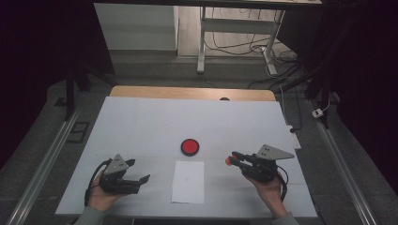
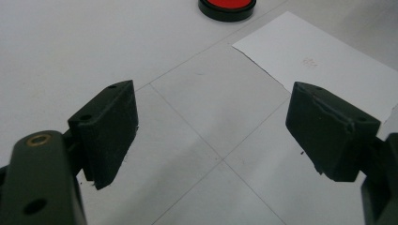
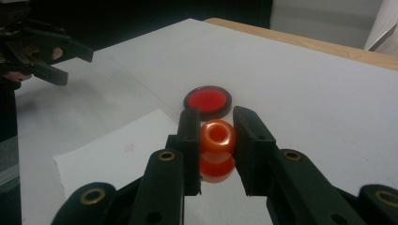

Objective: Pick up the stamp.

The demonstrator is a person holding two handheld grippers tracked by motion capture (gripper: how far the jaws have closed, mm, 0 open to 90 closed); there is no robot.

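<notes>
My right gripper (image 3: pixel 217 126) is shut on an orange bead (image 3: pixel 218 135) with a hole through it; a second orange piece (image 3: pixel 217 168) sits just under it between the jaws. In the high view that gripper (image 1: pixel 233 157) holds the orange bead (image 1: pixel 228 161) at the table's right front. A red disc with a black rim (image 1: pixel 190 146) lies at mid table, just beyond the bead (image 3: pixel 208 100). My left gripper (image 2: pixel 211 126) is open, jaws wide apart, with bare table between them. It rests at the left front (image 1: pixel 141 171).
A white sheet of paper (image 1: pixel 188 181) lies between the two grippers, near the front edge; its corner shows in the left gripper view (image 2: pixel 324 61). The white table cover (image 1: pixel 150 122) ends at a wooden strip (image 1: pixel 187 92) at the back. A power strip (image 1: pixel 294 139) lies off the right edge.
</notes>
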